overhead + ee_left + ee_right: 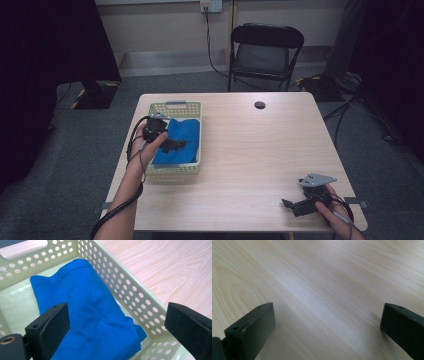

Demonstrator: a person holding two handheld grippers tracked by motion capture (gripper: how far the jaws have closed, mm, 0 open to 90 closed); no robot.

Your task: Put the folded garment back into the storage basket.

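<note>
Two grippers, both spread wide, nothing held. Left gripper (172, 145) hovers over blue cloth (85, 315) in basket (176, 169), left-centre of high view. We reckon grab comes next: drop lower, pinch fold. Right gripper (292, 205) idles lower right.

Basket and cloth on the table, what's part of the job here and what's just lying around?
In the job:
blue cloth
yellow basket holding it
left gripper, open above the cloth

Just there:
right gripper, open over bare table
black chair
</note>
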